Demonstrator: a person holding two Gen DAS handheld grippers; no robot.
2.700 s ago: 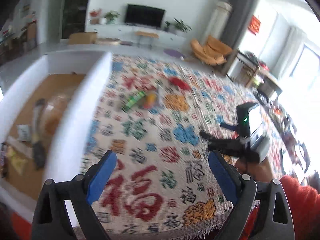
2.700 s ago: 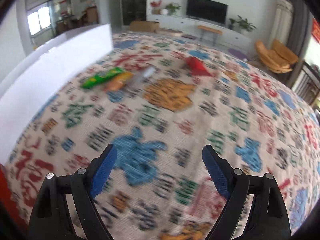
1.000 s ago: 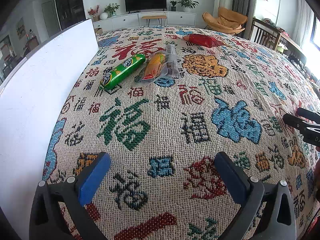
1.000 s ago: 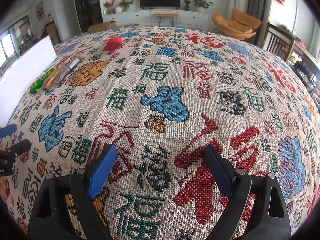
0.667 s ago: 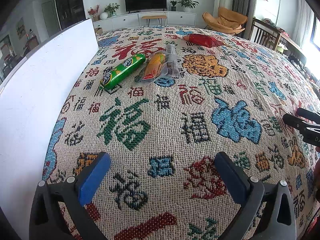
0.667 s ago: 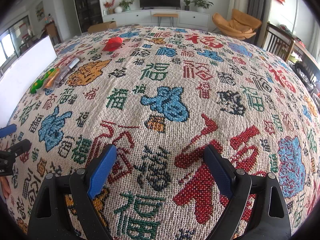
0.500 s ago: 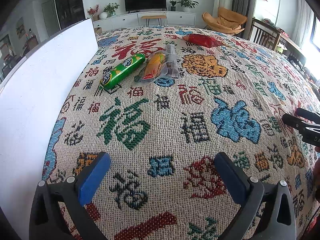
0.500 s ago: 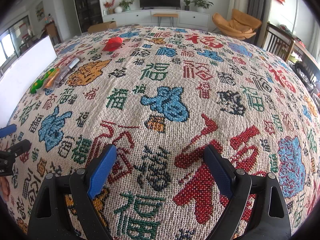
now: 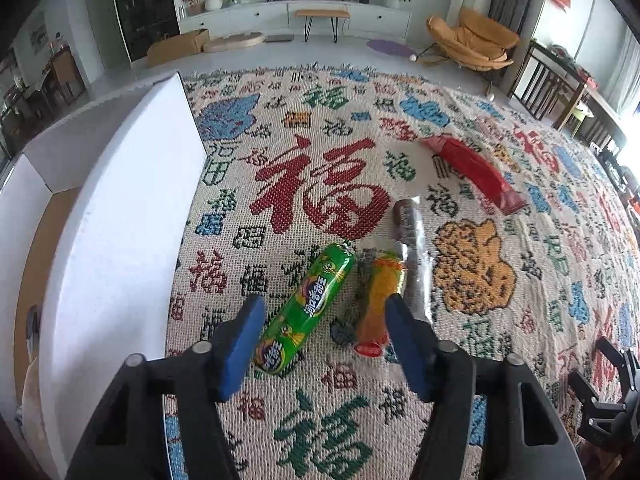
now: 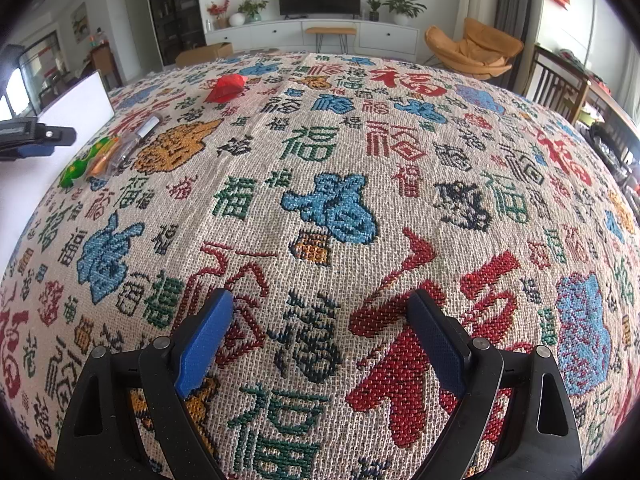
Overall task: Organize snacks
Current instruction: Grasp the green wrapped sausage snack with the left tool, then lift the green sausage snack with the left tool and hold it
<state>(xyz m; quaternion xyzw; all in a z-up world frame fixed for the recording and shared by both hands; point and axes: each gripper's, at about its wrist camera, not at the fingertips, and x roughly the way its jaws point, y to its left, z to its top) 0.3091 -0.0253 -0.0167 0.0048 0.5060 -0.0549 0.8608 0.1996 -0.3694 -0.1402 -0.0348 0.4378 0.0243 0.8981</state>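
Note:
In the left wrist view my left gripper [image 9: 324, 338] is open, its blue pads straddling the near ends of a green snack tube [image 9: 306, 308] and an orange snack pack [image 9: 378, 300] on the patterned cloth. A clear wrapper with a brown end [image 9: 412, 248] lies beside the orange pack. A red packet [image 9: 474, 172] lies farther right. My right gripper [image 10: 322, 340] is open and empty over bare cloth; in its view the green tube [image 10: 82, 164] and red packet [image 10: 226, 88] lie far off to the left.
A white box [image 9: 120, 220] with a brown floor stands along the left edge of the cloth, some items inside. The right gripper's fingertips [image 9: 616, 396] show at the lower right of the left view. Chairs and a TV cabinet stand beyond.
My left gripper has moved forward and up over the green tube and orange pack, and its jaws have narrowed somewhat. My right gripper has not moved.

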